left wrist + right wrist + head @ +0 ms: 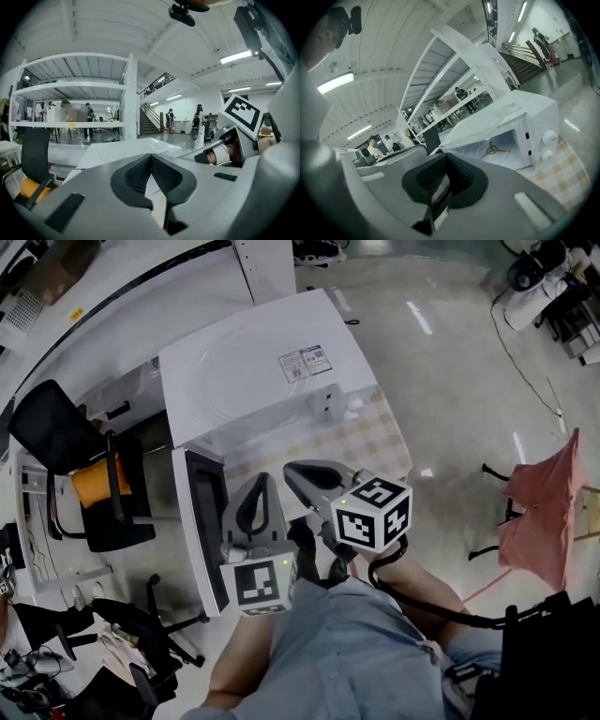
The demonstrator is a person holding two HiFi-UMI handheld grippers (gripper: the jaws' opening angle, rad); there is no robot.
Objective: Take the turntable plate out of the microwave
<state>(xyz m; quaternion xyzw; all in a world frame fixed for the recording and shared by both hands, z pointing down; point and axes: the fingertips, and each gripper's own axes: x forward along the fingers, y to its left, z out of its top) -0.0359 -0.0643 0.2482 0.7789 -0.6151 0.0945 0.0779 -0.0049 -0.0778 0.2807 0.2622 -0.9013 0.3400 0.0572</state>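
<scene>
where the head view looks down, the glass turntable plate [246,371] is seen laid flat on the microwave [323,324] top; round, no long axis. roller ring [493,150] in the cavity is shown by the right gripper view alone. left gripper [151,157] and right gripper [446,158] are closed tight, nothing held.

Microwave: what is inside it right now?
The bare roller ring lies on the floor of the microwave, with nothing over it. The right tool hides the lower left corner.
</scene>
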